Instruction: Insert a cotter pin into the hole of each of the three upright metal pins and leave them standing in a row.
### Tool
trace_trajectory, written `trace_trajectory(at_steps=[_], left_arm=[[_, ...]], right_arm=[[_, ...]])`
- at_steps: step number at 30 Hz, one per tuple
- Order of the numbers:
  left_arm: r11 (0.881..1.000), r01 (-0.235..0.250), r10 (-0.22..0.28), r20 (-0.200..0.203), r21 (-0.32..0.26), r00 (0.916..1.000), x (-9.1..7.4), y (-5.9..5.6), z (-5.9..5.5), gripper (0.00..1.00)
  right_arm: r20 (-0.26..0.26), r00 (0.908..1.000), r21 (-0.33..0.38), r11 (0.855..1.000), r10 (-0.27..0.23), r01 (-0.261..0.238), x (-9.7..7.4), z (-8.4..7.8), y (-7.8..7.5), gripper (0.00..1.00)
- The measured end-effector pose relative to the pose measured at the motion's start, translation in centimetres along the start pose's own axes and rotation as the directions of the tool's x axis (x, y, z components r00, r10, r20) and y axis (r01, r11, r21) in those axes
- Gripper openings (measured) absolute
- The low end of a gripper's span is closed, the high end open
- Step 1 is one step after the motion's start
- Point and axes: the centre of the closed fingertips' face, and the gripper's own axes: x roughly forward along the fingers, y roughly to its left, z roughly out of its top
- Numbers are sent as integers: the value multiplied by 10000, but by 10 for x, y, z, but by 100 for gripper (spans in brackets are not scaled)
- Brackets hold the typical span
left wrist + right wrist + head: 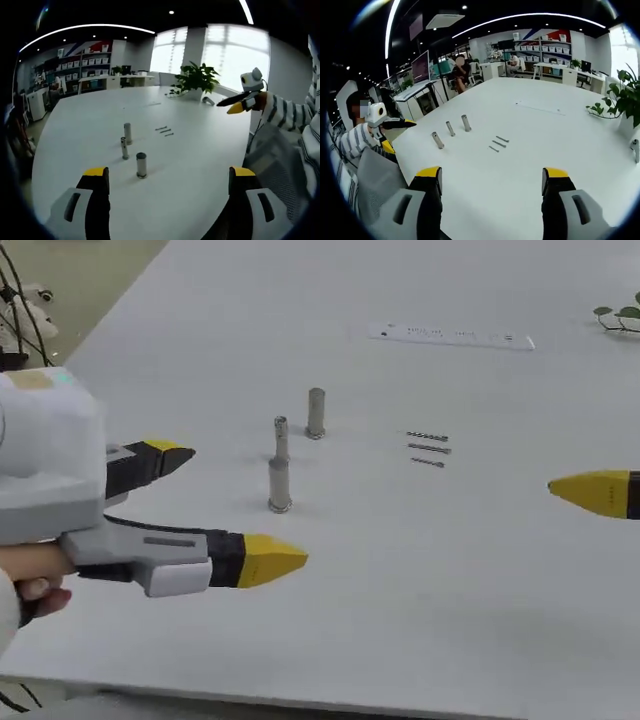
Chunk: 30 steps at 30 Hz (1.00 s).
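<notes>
Left gripper (245, 505) and right gripper (492, 172) both spread, empty. Three pins (280, 480) stand upright, cotters (428, 448) lying near them. They look thin and likely to slip the pinch, and a careless jaw could topple a pin.

The grey-and-black, yellow-tipped left gripper (246, 506) was held level with its jaws spread wide, a bare hand (33, 578) wrapped around its handle. The matching right gripper (492, 173), jaws equally wide apart, was held out by a striped-sleeved arm (292, 112).
</notes>
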Motion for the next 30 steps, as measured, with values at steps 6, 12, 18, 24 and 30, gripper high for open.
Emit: trace_trajectory(at_steps=[6, 12, 18, 24, 30], left_arm=[[9992, -247, 251, 115, -306, 9996, -5, -1, 1, 99], [9968, -492, 492, -19, -629, 9988, -8, 1, -7, 99], [9961, -593, 590, -69, -660, 9982, -10, 1, -10, 99], [9916, -847, 867, 169, -978, 9961, -8, 5, -8, 98], [9892, -916, 949, 237, -1142, 9952, -6, 4, -7, 97]], right_arm=[[-103, 9974, -424, 9965, 717, -721, 38, 22, -7, 76], [-506, 9910, -1452, 9808, 1241, -1302, 71, 37, -6, 68], [-1157, 9799, -2703, 9441, 1628, -1887, 100, 41, -8, 54], [-1606, 9681, -3499, 9061, 1923, -2380, 120, 43, -8, 38], [-2195, 9573, -4139, 8706, 1882, -2661, 145, 38, -14, 25]])
